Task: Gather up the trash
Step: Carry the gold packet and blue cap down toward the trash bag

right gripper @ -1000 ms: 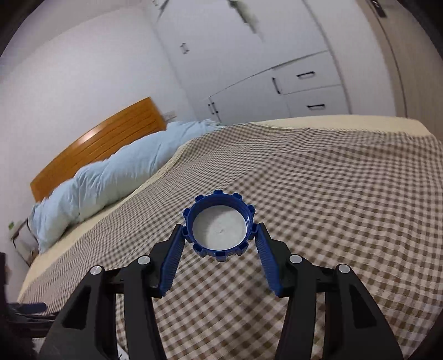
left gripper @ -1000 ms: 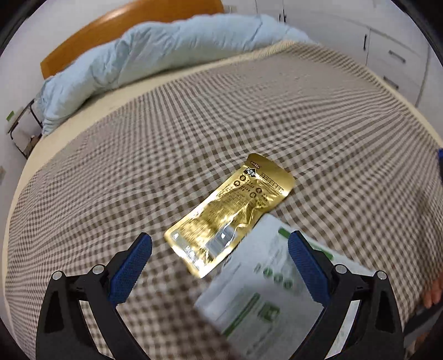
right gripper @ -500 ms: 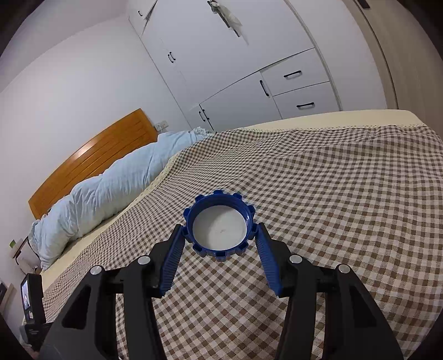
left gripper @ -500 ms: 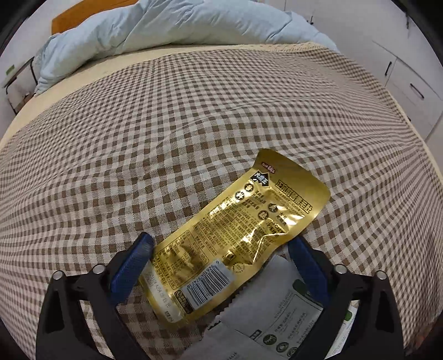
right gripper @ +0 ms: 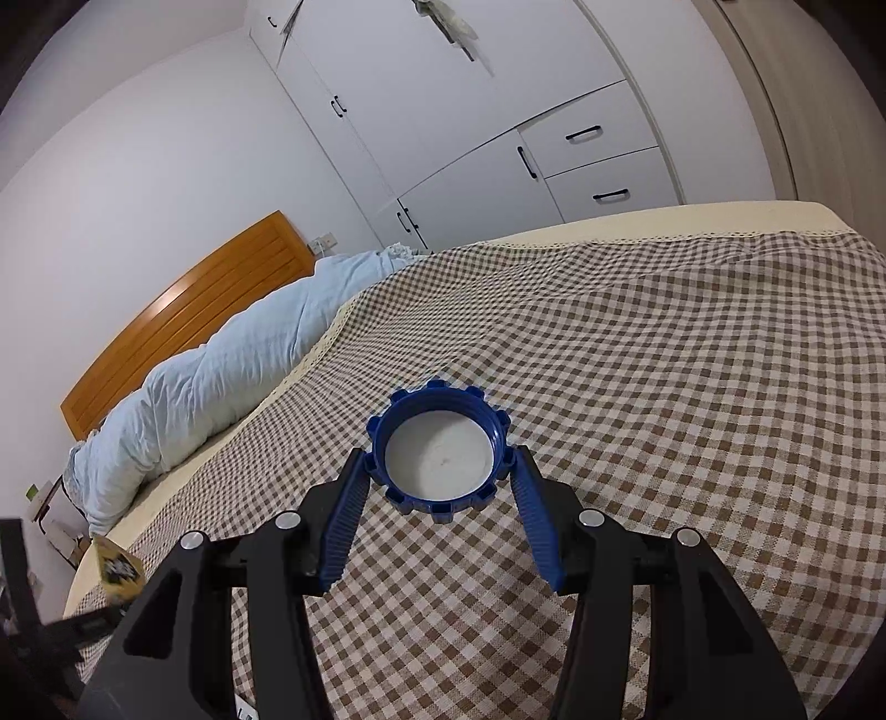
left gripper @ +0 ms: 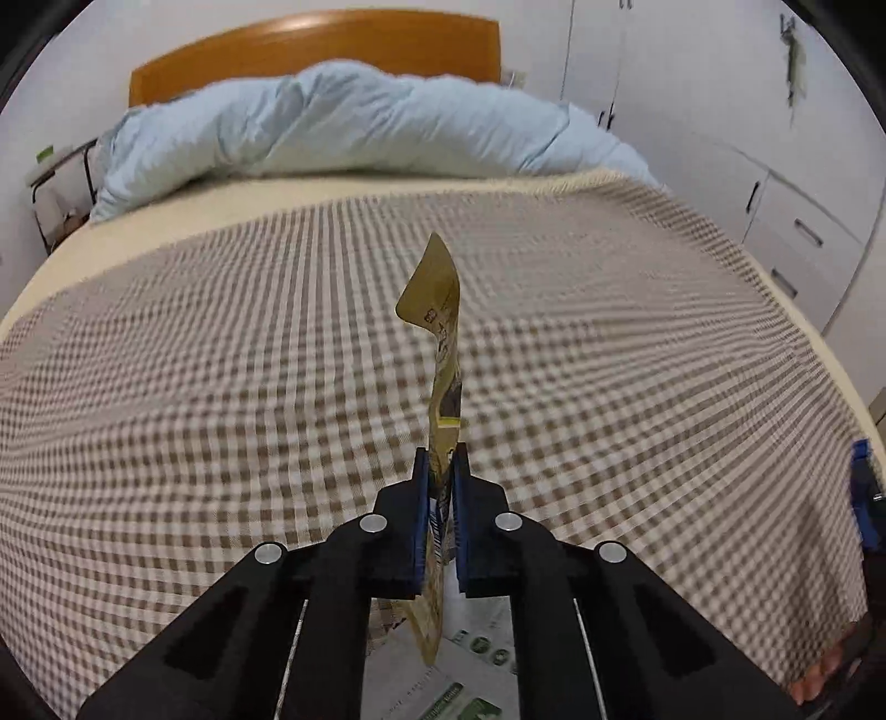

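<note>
With the gold wrapper (left gripper: pixel 443 354) pinched edge-on in the closed left gripper (left gripper: pixel 440 476) above the checked bedspread (left gripper: pixel 221 387) and the blue cap (right gripper: pixel 440 451) clamped in the right gripper (right gripper: pixel 437 482), a pick-up step is judged done, and carriage to a bin, unseen here, is called for next.

Wrapper (left gripper: pixel 443 354) upright between left gripper (left gripper: pixel 440 471) pads, above bed (left gripper: pixel 221 387); duvet (left gripper: pixel 332 127) far, against headboard (left gripper: pixel 310 50); packet (left gripper: pixel 443 681) near, below.
</note>
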A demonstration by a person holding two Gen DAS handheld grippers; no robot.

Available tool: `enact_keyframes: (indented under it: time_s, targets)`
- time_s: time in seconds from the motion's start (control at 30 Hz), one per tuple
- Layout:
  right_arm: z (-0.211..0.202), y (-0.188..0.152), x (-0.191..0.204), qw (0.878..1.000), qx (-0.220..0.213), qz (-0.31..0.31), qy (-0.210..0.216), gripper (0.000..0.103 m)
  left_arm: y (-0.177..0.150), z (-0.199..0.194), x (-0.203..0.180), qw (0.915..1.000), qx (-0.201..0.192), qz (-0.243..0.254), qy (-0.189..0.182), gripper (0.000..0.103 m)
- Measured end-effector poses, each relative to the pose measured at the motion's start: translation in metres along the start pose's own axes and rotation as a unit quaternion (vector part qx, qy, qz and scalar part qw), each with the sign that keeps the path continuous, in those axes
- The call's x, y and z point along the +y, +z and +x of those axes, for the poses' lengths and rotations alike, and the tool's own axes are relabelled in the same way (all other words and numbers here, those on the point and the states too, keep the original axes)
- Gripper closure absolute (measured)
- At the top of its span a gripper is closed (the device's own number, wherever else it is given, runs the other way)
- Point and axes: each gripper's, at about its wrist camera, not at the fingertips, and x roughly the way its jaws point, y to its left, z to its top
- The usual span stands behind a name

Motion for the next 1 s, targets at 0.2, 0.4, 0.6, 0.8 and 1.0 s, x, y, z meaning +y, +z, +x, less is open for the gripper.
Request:
enact_keyframes:
  time_s: [0.2,0.4,0.6,0.8,1.0]
  targets:
    - [-0.003,-0.005,0.011,1.0,-0.005,-0.016,0.015,0.051,-0.003,-0.037,-0.016,0.9996,-0.009,0.026,-0.001,0.098]
    - [-0.019,-0.004,0.026,0.998,-0.024,-0.047,0.031,0.051,-0.006,-0.064,-0.033,0.9989,-0.03,0.035,-0.013,0.098]
    - [-0.035,-0.003,0.032,0.997,-0.019,-0.061,0.045,0.051,-0.011,-0.092,-0.04,0.9985,-0.038,0.033,-0.02,0.098]
    - [-0.057,-0.004,0.026,0.997,-0.01,-0.064,0.05,0.051,-0.015,-0.129,-0.046,0.9982,-0.049,0.012,-0.032,0.098]
    - [-0.089,-0.003,0.022,0.996,-0.011,-0.07,0.057,0.051,-0.027,-0.159,-0.053,0.9973,-0.063,0.001,-0.038,0.098]
